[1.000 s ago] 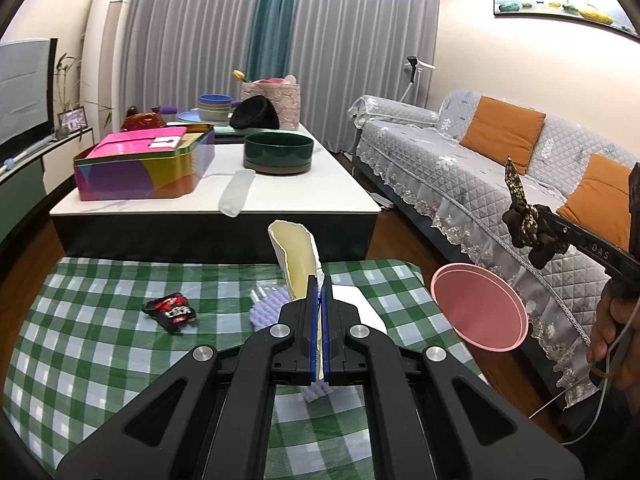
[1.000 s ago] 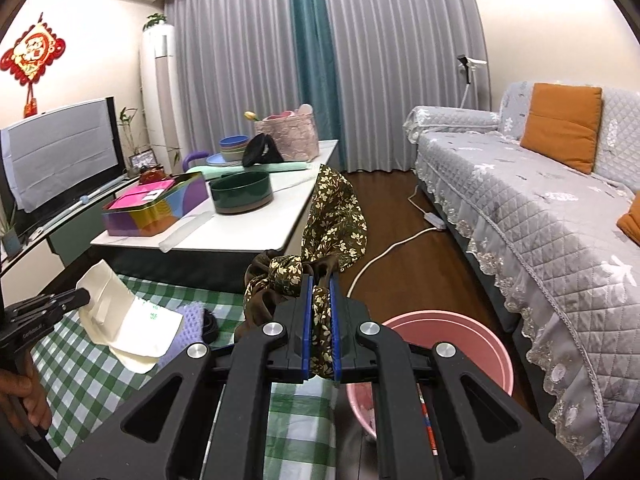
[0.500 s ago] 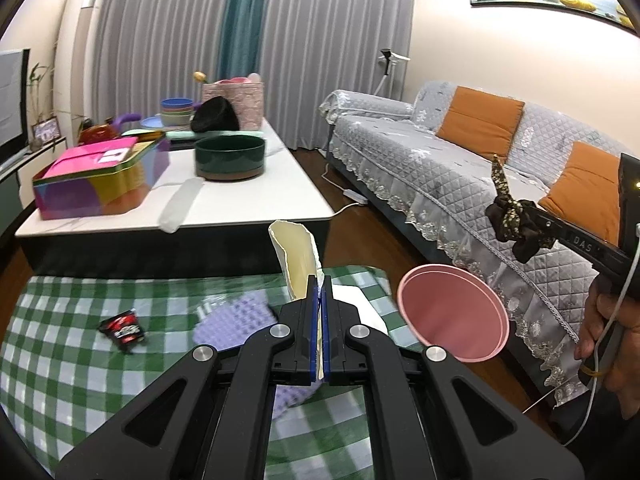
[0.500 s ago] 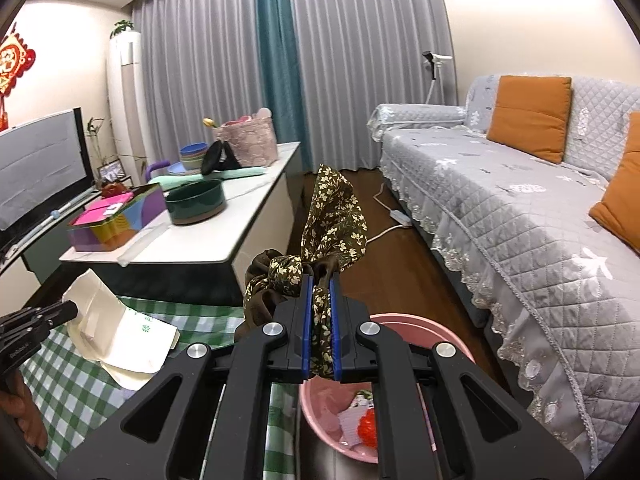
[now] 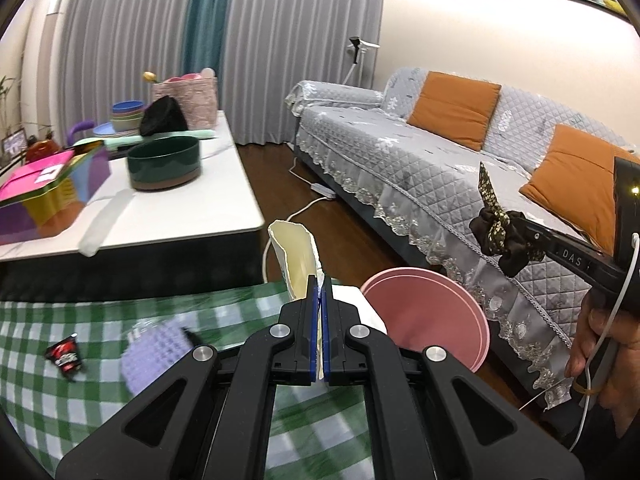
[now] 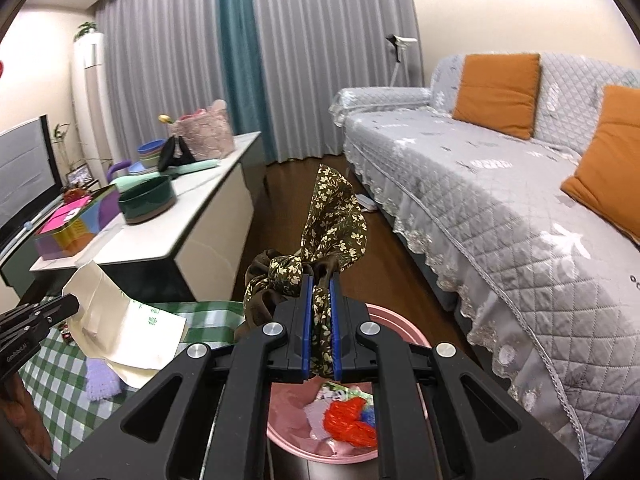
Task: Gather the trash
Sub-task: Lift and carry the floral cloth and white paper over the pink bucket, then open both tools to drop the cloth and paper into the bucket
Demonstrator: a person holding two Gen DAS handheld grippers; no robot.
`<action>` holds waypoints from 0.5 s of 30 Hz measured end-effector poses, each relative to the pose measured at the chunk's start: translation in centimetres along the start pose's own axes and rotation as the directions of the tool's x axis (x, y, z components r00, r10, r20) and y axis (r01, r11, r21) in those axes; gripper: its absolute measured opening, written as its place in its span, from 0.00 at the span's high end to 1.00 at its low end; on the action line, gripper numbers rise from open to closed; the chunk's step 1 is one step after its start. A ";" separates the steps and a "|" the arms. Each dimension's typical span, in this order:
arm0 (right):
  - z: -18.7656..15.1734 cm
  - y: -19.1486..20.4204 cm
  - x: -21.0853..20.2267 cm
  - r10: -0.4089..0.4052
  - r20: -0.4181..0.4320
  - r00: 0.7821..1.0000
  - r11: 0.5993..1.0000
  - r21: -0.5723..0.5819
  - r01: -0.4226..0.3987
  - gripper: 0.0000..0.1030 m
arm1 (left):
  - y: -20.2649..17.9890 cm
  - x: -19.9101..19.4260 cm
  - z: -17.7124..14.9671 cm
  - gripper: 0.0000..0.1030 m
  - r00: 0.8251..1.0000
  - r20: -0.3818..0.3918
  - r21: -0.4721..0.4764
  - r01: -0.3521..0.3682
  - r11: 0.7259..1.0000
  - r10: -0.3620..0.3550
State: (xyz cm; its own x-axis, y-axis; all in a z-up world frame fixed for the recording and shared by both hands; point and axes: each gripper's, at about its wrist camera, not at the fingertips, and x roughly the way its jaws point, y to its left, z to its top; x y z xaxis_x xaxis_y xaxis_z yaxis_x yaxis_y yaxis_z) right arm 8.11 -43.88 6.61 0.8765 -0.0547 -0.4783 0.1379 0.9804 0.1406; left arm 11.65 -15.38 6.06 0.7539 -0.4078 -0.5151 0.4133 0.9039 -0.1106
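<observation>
While the right hand-held gripper [image 6: 320, 320] clamps the floral scrunchie [image 6: 316, 240] above the pink bin [image 6: 320, 440] at six o'clock, its tail could snag the pads; the left hand-held gripper [image 5: 319, 308] pinches a paper box [image 5: 296, 256].

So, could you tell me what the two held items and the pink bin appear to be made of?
The floral scrunchie looks like soft woven fabric, gathered in folds. The cream carton appears to be matte paperboard, creased flat with a torn edge. The pink bin seems smooth moulded plastic with a faint sheen.
</observation>
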 end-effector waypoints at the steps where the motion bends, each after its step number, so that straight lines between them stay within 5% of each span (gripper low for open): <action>1: 0.0 -0.4 0.1 -0.006 -0.005 1.000 1.000 0.008 0.006 0.92 | -0.4 0.5 0.2 0.99 1.000 -0.003 0.006 0.006 1.000 -0.006; 15: -0.2 -3.8 1.8 -0.045 -0.063 0.997 0.996 0.077 0.050 0.92 | -6.9 7.0 1.9 0.99 0.995 -0.058 0.094 0.086 0.992 -0.081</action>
State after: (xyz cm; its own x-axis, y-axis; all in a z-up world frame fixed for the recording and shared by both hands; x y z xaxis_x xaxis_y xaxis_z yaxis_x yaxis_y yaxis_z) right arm 9.04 -47.61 5.06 0.8387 -0.0869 -0.5376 0.2168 0.9589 0.1833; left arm 15.05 -24.68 4.83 0.6873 -0.4716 -0.5525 0.5229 0.8491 -0.0743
